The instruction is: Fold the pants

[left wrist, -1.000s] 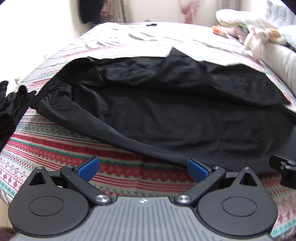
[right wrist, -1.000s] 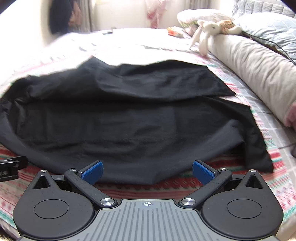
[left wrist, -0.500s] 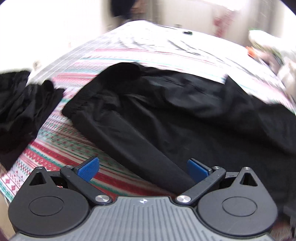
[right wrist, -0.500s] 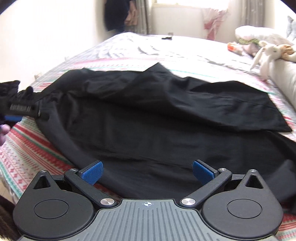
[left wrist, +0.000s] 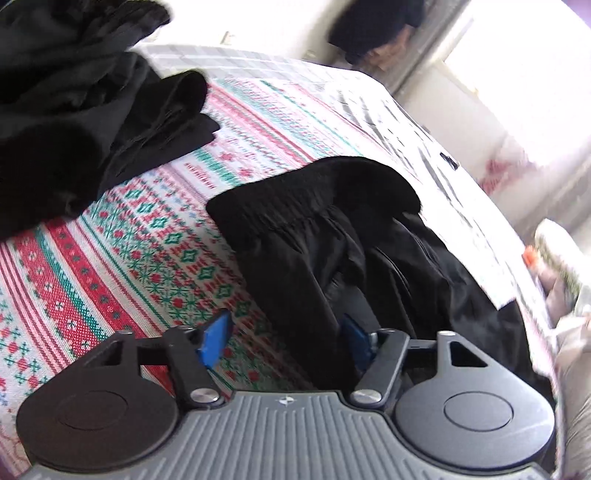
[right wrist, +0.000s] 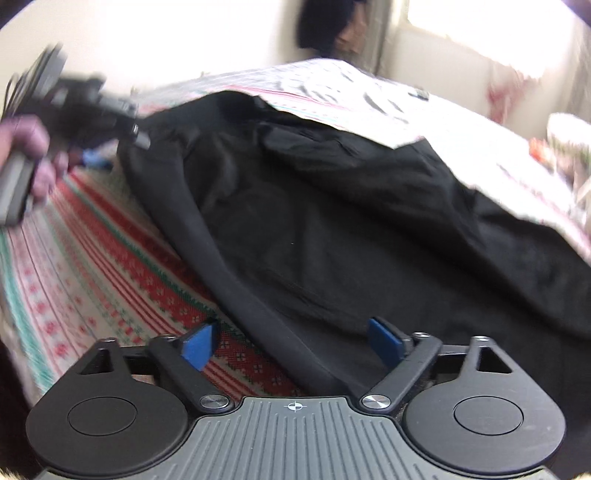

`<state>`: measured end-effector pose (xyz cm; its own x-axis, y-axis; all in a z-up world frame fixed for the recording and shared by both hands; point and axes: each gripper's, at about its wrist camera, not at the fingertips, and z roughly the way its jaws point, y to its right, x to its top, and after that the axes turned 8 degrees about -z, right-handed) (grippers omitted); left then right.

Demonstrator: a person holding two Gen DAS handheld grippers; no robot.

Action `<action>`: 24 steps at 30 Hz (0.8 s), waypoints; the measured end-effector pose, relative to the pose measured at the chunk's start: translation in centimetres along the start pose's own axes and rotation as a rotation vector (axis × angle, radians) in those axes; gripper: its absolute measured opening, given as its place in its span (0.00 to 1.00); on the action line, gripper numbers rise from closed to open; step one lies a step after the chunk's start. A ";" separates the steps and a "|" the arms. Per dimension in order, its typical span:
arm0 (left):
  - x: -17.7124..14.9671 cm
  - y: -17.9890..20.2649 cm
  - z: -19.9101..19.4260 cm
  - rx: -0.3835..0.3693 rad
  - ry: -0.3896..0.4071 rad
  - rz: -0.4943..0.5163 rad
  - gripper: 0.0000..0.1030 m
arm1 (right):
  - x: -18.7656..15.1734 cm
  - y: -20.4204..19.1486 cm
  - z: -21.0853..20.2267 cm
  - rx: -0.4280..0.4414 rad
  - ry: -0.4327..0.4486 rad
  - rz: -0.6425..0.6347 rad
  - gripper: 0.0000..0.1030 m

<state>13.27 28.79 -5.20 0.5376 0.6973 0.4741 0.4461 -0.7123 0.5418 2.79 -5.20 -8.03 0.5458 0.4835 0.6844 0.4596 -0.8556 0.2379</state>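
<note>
Bedroom, both views tilted and smeared by motion blur.

Left wrist view: bed [left wrist: 122,236] covered in a red/green/white patterned blanket. Black pants [left wrist: 332,240] lie on it, gathered waistband end nearest the centre of frame, legs running off to the lower right behind the gripper body, so the far ends are cut off. Left gripper [left wrist: 286,339] has just been closing but is still spread; blue pads clear of the cloth. The near edge of the pants sits between the pads, right pad over black fabric, left pad over bare blanket. No pinch visible. Separate pile of dark clothes [left wrist: 74,99] at upper left, apart from the pants, partly cropped by the frame edge. Background washed out: a dark garment [left wrist: 373,26] hangs on the wall, detail unreadable. Right edge shows a blurred pale shape, can't tell what.

Right wrist view: same blanket, pants [right wrist: 351,221] spread across most of the frame, right side cut off. Right gripper [right wrist: 291,345] has also just been closing, still spread, pads not on the cloth; folded edge of the pants runs between them. Upper left: the person's left hand [right wrist: 26,155] on the other gripper, heavily blurred; its fingers are at the waistband corner, contact unclear.
</note>
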 end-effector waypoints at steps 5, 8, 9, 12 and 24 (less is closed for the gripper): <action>1.2 -1.5 0.6 -0.087 0.026 -0.089 0.47 | -0.7 -2.1 1.5 -0.115 0.003 -0.117 0.29; 1.7 -1.4 0.2 -0.100 0.056 -0.080 0.31 | -0.7 -3.3 1.5 -0.161 -0.003 -0.185 0.09; 1.8 -1.4 -0.1 -0.094 0.065 -0.073 0.31 | -0.6 -3.6 1.9 -0.166 -0.011 -0.195 0.07; 1.9 -1.0 -1.3 -0.068 0.084 -0.038 0.29 | -0.8 -4.3 1.6 -0.176 -0.018 -0.221 0.03; 0.8 -4.7 -6.9 0.054 0.066 0.046 0.29 | -1.6 -6.8 -3.5 -0.091 -0.020 -0.227 0.02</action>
<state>6.64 33.29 -2.60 0.5105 0.6663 0.5435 0.4610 -0.7456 0.4812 -3.62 -0.77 -8.32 0.4495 0.6684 0.5926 0.5075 -0.7370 0.4463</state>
